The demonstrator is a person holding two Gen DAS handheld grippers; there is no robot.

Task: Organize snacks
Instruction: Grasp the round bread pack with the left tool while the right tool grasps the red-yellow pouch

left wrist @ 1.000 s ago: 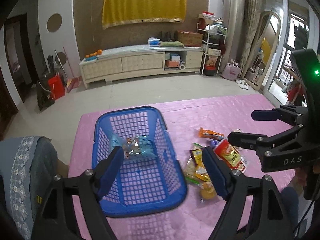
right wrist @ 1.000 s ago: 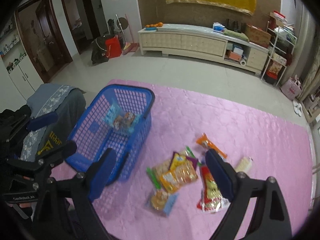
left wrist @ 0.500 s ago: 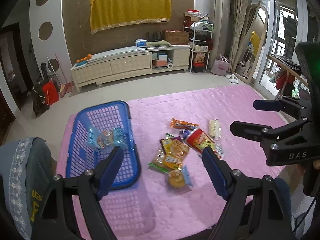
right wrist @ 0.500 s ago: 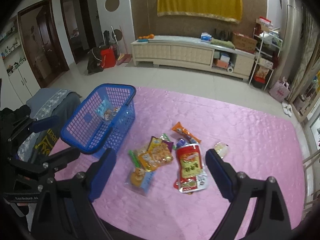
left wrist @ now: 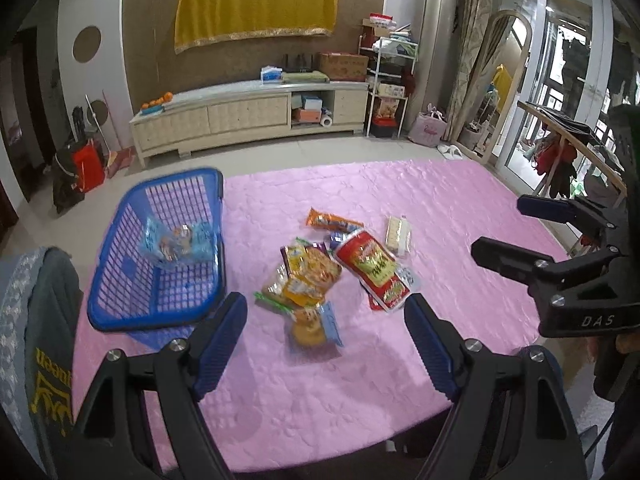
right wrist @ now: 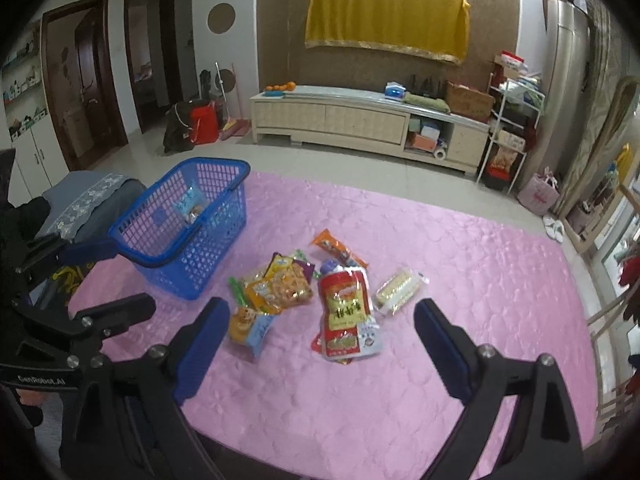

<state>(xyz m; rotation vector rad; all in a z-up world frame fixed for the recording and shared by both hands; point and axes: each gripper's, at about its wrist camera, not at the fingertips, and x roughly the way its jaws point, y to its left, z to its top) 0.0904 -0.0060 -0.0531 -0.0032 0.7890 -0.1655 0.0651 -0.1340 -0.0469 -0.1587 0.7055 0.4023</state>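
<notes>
Opening wider, the empty right gripper (right wrist: 316, 340) should straddle the red pouch (right wrist: 346, 312) at twelve o'clock; the left gripper (left wrist: 326, 332) stands apart, empty.

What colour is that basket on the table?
Blue, with a lattice of holes; the basket shows best in the right wrist view.

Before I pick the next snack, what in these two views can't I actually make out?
- Pile of snacks: packets overlap in both views, so the lower ones are partly hidden and the count is unclear.
- Packet in the blue basket: the right wrist view shows it only through the mesh wall; anything beneath is hidden.
- Print on the red pouch: too small to read.
- Table's near edge: covered by the gripper frames.
</notes>
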